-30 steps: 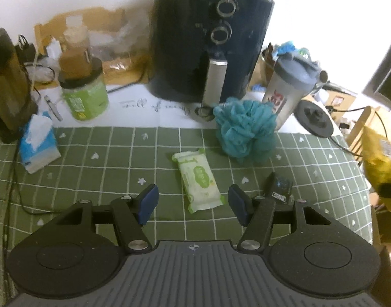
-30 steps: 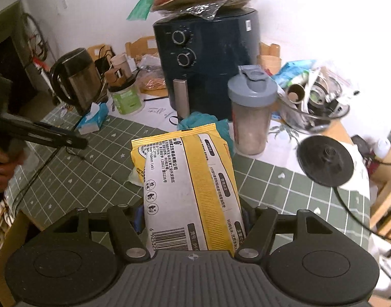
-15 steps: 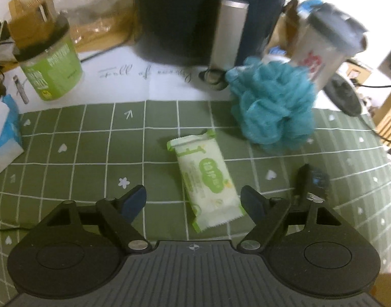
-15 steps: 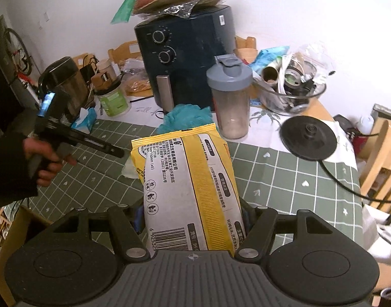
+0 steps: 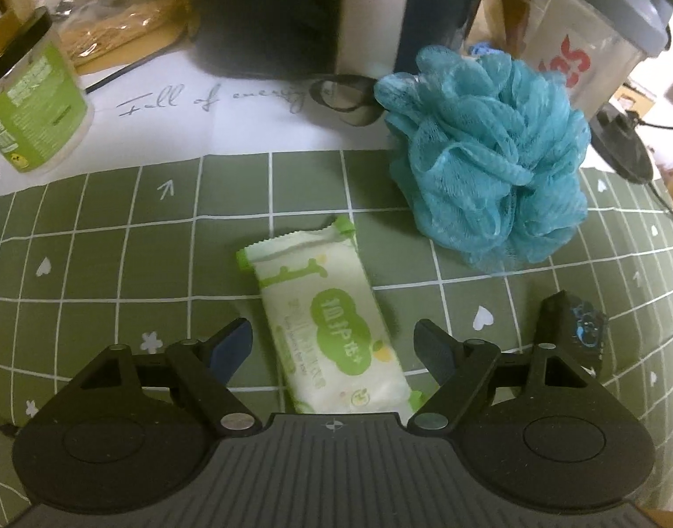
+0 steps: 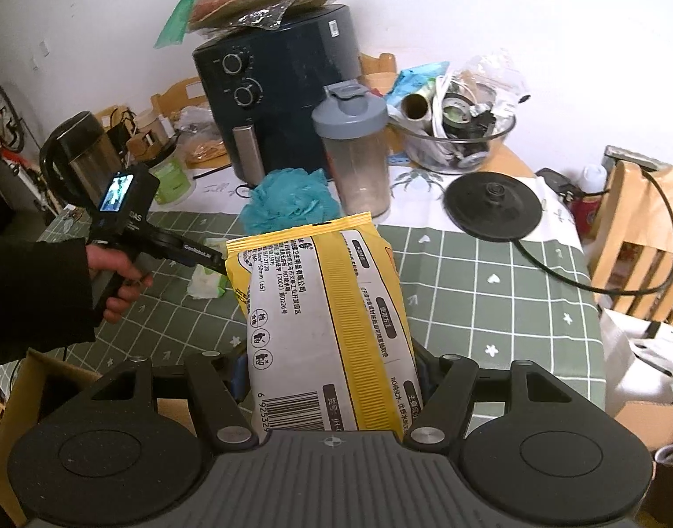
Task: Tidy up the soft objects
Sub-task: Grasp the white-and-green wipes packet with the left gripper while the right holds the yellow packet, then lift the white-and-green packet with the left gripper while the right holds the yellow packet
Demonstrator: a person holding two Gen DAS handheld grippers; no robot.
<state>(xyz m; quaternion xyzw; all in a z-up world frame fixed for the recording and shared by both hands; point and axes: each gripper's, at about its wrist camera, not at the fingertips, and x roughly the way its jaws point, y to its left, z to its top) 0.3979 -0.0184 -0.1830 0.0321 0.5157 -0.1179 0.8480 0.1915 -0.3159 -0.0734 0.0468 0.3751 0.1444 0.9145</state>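
The task looks to be in its middle part, not near the end. The right gripper (image 6: pixel 332 378) is closed on the yellow pack (image 6: pixel 327 317), which stands up between the 2 fingers and is lifted above the green checked cloth (image 6: pixel 490 273); where it must go I cannot tell, though a cardboard box (image 6: pixel 37 378) is partly visible below the table edge at the left. The left gripper (image 5: pixel 332 347) is wide open and holds nothing. Its 2 blue pads are on both sides of the green wipes packet (image 5: pixel 332 330), which lies flat on the cloth and reaches in between the fingers, so I judge that the next step is to close on this packet. The pads do not touch it yet. The blue bath pouf (image 5: pixel 486 154) rests on the cloth near the dark air fryer (image 6: pixel 274 88) and beside the shaker bottle (image 6: pixel 358 149), and nothing holds it. So, as far as can be seen, 1 soft object is in hand, 1 is about to be taken, and 1 remains.
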